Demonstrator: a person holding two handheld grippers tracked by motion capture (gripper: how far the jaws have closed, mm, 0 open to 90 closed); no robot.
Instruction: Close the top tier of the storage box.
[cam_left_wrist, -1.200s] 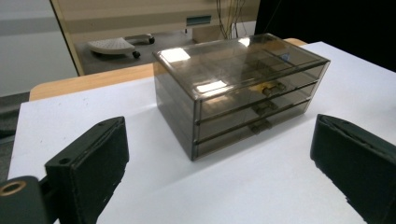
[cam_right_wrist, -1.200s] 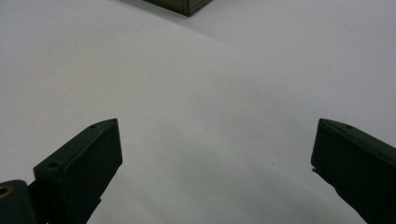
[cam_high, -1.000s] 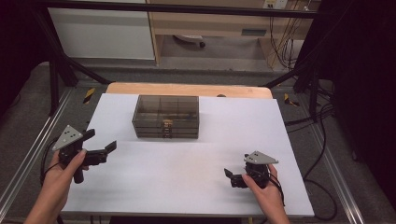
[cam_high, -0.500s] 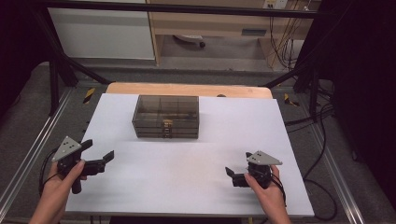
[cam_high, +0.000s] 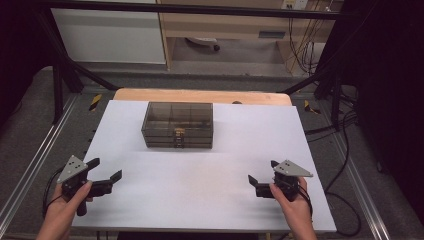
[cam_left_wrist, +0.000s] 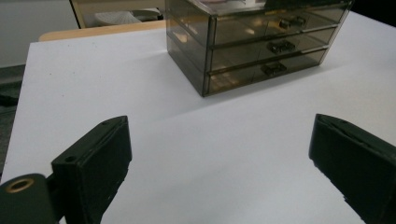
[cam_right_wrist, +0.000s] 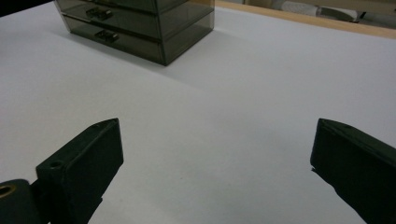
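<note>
Both claws, left and right, gape apart over the white surface, near the drawer box.

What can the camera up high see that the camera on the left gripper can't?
The high view alone takes in both hands, the right gripper, the left gripper seen from outside, the wooden board's full width behind the white sheet, and the floor around it. The left gripper view alone gives a close look at the drawer box's three stacked drawers, each with its handle. Both share the smoky drawer box, shut, on the white sheet, and open left jaws holding nothing.
</note>
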